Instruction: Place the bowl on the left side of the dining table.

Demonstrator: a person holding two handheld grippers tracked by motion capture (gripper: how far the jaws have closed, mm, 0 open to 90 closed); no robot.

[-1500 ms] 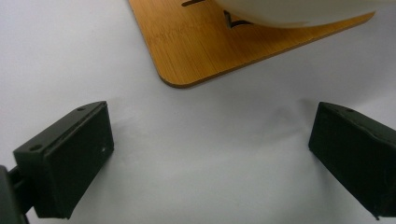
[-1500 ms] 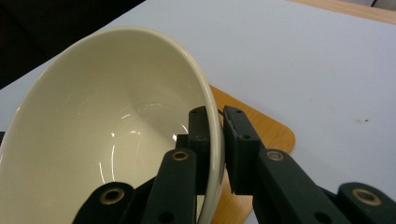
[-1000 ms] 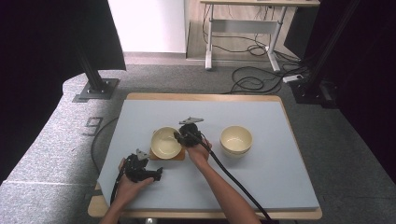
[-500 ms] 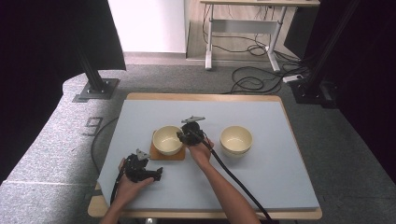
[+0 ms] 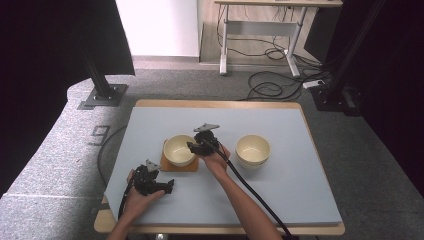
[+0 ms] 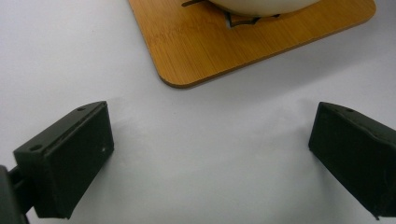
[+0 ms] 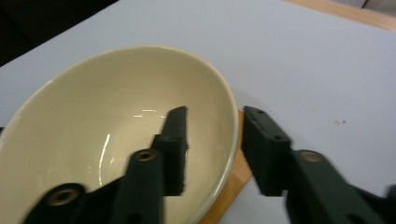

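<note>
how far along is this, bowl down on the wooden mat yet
Done: one cream bowl sits on the wooden mat. In hand: the right gripper straddles that bowl's rim, one jaw inside and one outside; its jaws have just been opening, so it looks like a release. The left gripper rests open on the table. Possibly left: the second bowl, sitting off to the side.

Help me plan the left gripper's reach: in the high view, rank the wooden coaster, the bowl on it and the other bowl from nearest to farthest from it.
1. Wooden coaster, just up and right of the left gripper.
2. Bowl on the coaster, beyond it.
3. Second bowl, far right.
</note>
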